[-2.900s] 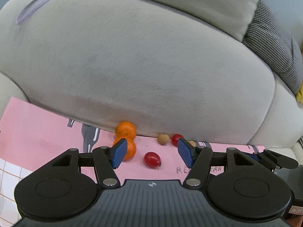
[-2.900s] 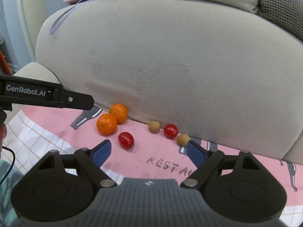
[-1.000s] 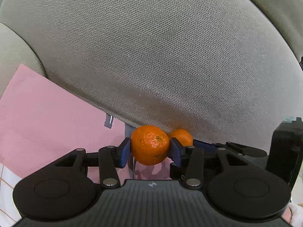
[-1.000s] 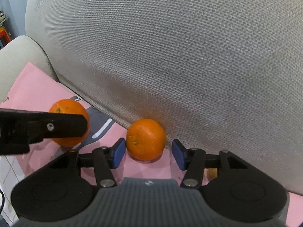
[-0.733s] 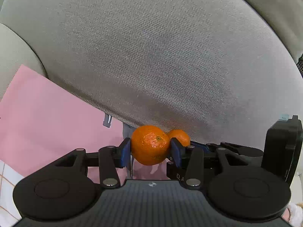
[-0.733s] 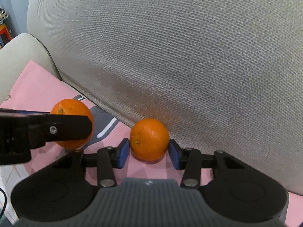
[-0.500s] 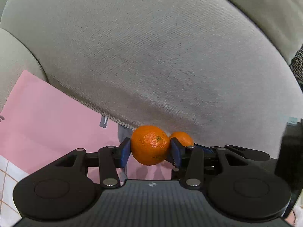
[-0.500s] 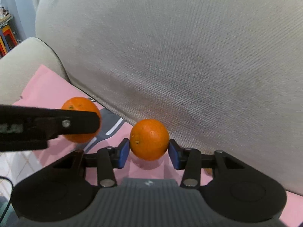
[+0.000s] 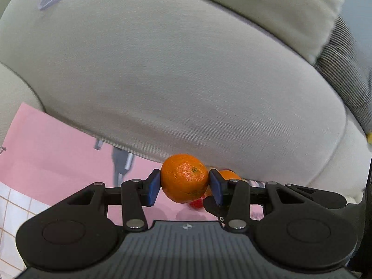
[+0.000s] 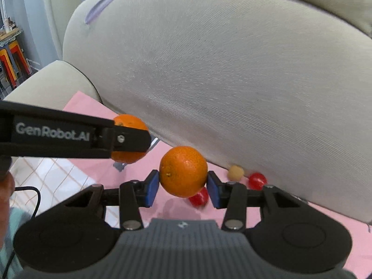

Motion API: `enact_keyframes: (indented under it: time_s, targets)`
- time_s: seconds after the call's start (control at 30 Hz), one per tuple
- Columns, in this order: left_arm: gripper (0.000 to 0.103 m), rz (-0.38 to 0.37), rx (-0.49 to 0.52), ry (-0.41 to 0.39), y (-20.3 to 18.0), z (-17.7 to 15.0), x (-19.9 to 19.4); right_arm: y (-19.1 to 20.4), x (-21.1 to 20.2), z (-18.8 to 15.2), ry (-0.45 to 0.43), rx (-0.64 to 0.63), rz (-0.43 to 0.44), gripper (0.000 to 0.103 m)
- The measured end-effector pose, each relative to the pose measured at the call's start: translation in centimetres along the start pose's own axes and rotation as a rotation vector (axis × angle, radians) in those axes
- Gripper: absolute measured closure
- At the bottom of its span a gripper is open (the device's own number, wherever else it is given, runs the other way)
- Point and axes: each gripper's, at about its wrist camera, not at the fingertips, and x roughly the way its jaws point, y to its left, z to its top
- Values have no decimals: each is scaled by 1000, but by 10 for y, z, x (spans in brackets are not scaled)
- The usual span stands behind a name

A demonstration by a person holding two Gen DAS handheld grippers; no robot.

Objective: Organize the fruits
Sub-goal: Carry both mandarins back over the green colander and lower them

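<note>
Oranges sit one in each of our tongs: the left gripper [image 9: 184,187] is clamped on one orange [image 9: 184,177], the right gripper [image 10: 183,187] on the other orange [image 10: 183,171], both lifted clear of the pink mat [image 10: 88,107], side by side. Round, glossy, pebbled skins. Red fruit [image 10: 257,181] and a tan fruit [image 10: 235,172] lie below against the cushion [image 10: 232,69].

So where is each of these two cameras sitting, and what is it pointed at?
Left wrist: rides on the left gripper, looking along its fingers at the left orange it clamps, sofa cushion behind.
Right wrist: rides on the right gripper, clamping the right orange; the person's hand shows at the edge.
Shared: both oranges, the cushion, the pink mat.
</note>
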Motion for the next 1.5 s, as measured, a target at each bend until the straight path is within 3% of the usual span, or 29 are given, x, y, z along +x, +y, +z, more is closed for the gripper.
enact_keyframes:
  time_s: [0.6, 1.03, 1.5]
  targets:
    - [52, -113, 232, 21, -111, -46, -43, -38, -105, -83, -26, 86, -102, 61]
    - [52, -160, 363, 59, -165, -74, -51, -76, -147, -130, -31, 174, -186, 61]
    - [52, -185, 503, 167, -208, -104, -23, -116, -159, -162, 9, 230, -235, 61]
